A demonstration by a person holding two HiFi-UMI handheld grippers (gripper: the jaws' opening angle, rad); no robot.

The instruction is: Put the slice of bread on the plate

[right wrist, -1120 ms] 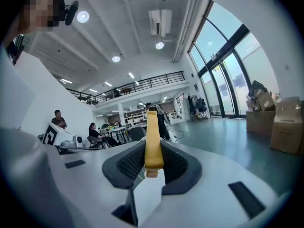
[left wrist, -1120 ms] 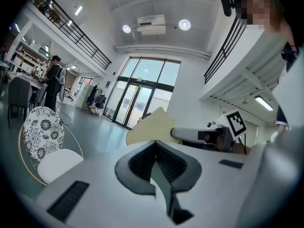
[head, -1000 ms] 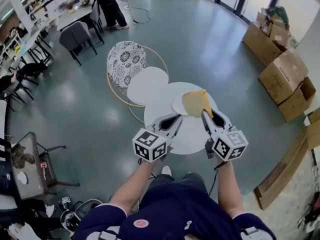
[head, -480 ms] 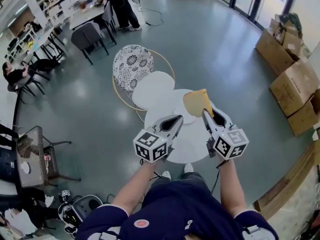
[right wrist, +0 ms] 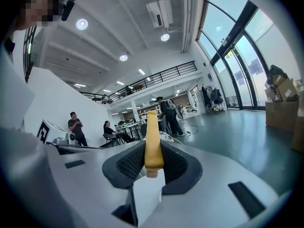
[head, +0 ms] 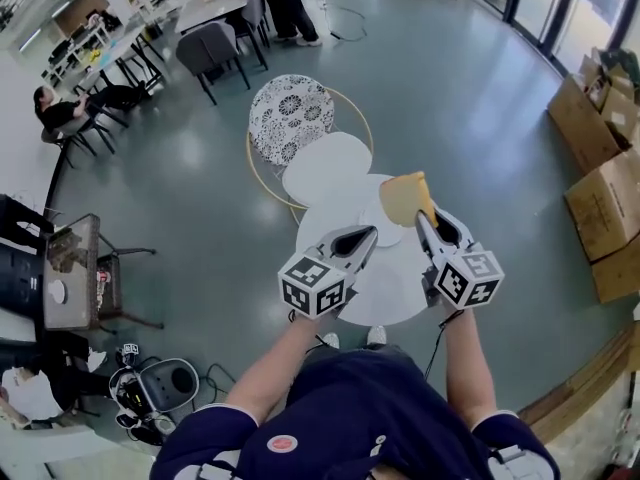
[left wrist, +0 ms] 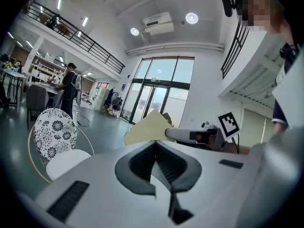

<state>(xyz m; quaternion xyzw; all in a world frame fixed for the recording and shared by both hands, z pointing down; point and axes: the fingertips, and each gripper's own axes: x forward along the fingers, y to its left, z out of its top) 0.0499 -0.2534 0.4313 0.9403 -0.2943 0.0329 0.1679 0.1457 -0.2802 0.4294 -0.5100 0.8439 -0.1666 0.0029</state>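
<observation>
Over the white table [head: 392, 290], right claw [head: 426, 218] pinches bread slice [head: 402, 199] — tan face, golden crust.

Bread [head: 405, 196] perhaps above plate [head: 373, 227]

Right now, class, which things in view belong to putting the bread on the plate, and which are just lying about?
Job in hand:
- slice of bread, clamped edge-on in the right gripper
- plate on the round white table

Lying about:
- patterned chair
- cardboard boxes
- grey chair
- left gripper, empty
</observation>
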